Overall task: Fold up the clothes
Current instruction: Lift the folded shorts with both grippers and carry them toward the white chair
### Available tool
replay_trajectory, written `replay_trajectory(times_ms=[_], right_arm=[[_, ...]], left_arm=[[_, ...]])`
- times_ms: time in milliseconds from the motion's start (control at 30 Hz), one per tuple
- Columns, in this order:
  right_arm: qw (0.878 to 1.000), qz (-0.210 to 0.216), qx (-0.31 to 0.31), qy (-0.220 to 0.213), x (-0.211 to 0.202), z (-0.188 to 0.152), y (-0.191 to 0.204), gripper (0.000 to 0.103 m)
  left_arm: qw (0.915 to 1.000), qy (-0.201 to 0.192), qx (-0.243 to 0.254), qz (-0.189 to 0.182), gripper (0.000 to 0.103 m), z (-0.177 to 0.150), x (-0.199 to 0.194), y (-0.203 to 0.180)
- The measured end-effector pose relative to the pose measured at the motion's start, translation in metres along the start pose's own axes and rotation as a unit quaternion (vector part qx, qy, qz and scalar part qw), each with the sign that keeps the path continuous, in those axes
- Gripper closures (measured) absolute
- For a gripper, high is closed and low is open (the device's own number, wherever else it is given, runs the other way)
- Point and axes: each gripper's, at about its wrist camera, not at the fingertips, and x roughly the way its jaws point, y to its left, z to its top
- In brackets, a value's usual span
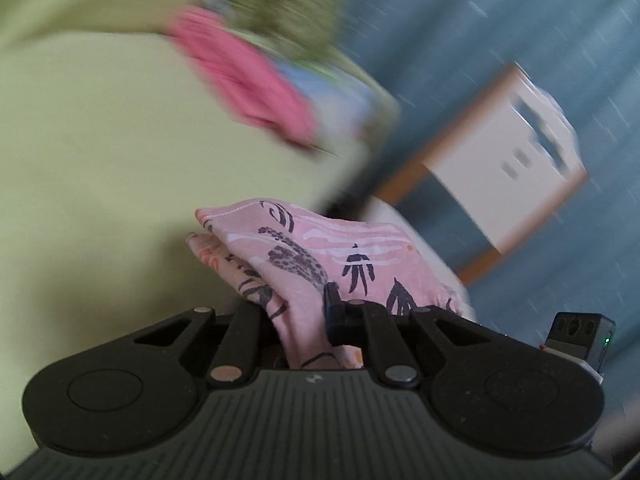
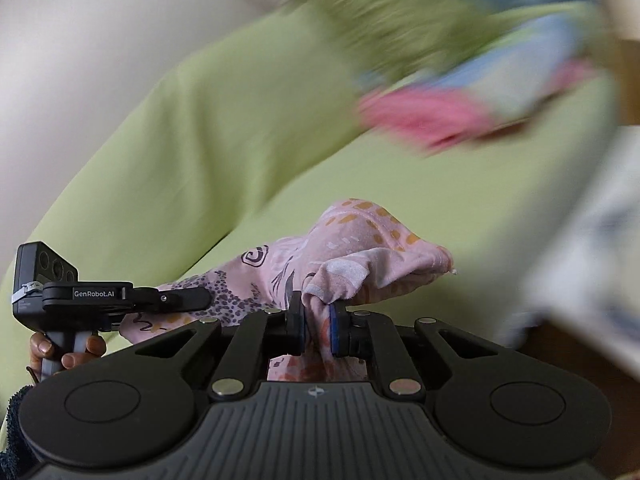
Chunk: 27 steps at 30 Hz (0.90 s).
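While both grippers pinch the same pink patterned garment [image 2: 352, 248], it hangs bunched between them above the green bed [image 2: 240, 152]. The right gripper [image 2: 318, 330] presses its pads on a gathered fold of the cloth. The left gripper [image 1: 304, 320] is clamped on another part of it, with a hand [image 2: 66, 350] visible on its handle. Near the bed's far edge lies a blurred pile of clothes [image 1: 248, 76], pink, blue and green.
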Motion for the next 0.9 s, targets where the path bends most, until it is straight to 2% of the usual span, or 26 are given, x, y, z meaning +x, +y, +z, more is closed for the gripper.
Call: replay_trajectory(times_ms=[100,200,267,367,500,533,733,900], right_arm=[[0.995,-0.070,0.031,-0.056,-0.074,0.012,-0.061,0.092],[0.985,-0.129,0.047,-0.103,-0.130,0.021,-0.105,0.092],[0.978,-0.156,0.052,-0.126,-0.164,0.040,-0.142,0.092],[0.970,-0.185,0.056,-0.148,-0.188,0.049,-0.178,0.092],[0.965,-0.194,0.073,-0.157,-0.192,0.038,-0.208,0.092],[0.965,-0.194,0.077,-0.157,-0.179,0.025,-0.204,0.092],[0.962,-0.195,0.093,-0.165,-0.163,-0.011,-0.215,0.092],[0.961,-0.197,0.093,-0.169,-0.165,-0.016,-0.227,0.092]], left_arm=[[0.9961,0.035,0.052,-0.063,0.095,0.021,0.081,-0.062],[0.9886,0.052,0.095,-0.104,0.095,0.032,0.147,-0.114],[0.9836,0.052,0.120,-0.124,0.094,0.033,0.179,-0.137],[0.9790,0.058,0.135,-0.141,0.094,0.031,0.216,-0.149],[0.9740,0.068,0.158,-0.148,0.094,0.018,0.239,-0.152],[0.9726,0.068,0.166,-0.148,0.094,0.014,0.241,-0.151],[0.9638,0.057,0.214,-0.149,0.094,-0.006,0.257,-0.159],[0.9586,0.046,0.233,-0.157,0.094,-0.019,0.266,-0.163]])
